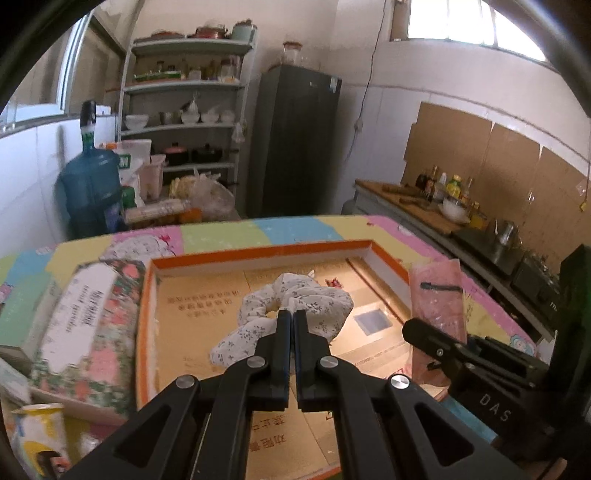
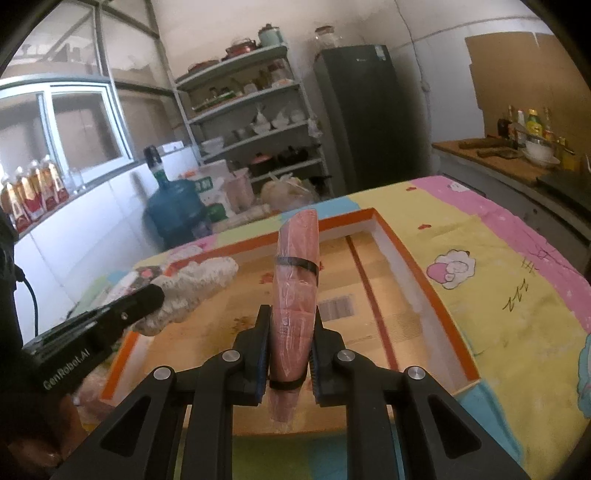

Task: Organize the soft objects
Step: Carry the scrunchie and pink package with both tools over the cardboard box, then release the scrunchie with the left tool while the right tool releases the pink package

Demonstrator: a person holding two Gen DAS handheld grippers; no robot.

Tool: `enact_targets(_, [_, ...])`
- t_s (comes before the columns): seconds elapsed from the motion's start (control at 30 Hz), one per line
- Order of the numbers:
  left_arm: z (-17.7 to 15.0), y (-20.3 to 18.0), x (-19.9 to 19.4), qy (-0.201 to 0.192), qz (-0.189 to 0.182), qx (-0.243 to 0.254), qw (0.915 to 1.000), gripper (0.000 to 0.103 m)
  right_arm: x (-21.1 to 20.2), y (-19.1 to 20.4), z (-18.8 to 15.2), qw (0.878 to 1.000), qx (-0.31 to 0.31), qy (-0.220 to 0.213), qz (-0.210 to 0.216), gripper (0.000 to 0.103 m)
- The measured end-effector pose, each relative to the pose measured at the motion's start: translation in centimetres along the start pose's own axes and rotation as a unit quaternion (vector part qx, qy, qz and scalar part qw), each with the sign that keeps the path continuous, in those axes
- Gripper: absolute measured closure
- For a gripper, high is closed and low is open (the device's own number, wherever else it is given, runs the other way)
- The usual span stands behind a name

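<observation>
The floral scrunchie (image 1: pixel 291 314) hangs over the orange-rimmed box (image 1: pixel 258 254), pinched by the left tongs (image 1: pixel 291 325). The right tongs (image 2: pixel 288 332) clamp the pink packet (image 2: pixel 295 288) upright. Risk: thin fabric may slip out early, landing on the surface (image 2: pixel 498 277).

daylight from window (image 1: pixel 476 22) | fisheye edges warped | left side blurred

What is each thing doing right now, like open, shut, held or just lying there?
left gripper: shut on the scrunchie.
scrunchie: held up over the box, crumpled.
right gripper: shut on the pink packet.
pink packet: held on edge above the box, black bands around it.
orange-rimmed box: open, lying flat on the table.
tissue pack: lying beside the box, untouched.
</observation>
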State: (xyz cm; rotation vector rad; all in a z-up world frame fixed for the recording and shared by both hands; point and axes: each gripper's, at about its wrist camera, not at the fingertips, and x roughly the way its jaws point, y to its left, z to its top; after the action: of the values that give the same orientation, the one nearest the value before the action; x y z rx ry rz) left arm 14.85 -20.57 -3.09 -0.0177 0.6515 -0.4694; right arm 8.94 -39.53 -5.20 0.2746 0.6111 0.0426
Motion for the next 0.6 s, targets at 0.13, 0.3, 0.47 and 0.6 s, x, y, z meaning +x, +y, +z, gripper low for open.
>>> enact_targets(0.13, [-0.5, -0.3, 1.8, 0.023, 0.000, 0.001, 0.9997, 0.101, 1.6, -0.9, 0.0, 1.000, 0.003, 0.026, 0.005, 0.085])
enact_targets(0.3, [-0.9, -0.2, 3.1, 0.042, 0.001, -0.005, 0.9991, 0.101, 2.6, -1.4, 0.0, 0.999, 0.005, 0.047, 0.012, 0.084])
enact_targets(0.47, [-0.8, 0.1, 3.8, 0.053, -0.002, -0.016, 0.9985, 0.097, 3.3, -1.3, 0.0, 0.998, 0.005, 0.064, 0.013, 0.081])
enact_targets(0.6, [-0.8, 0.3, 3.5, 0.049, -0.005, -0.023, 0.9985, 0.063, 3.6, -1.2, -0.1, 0.997, 0.004, 0.073, 0.000, 0.074])
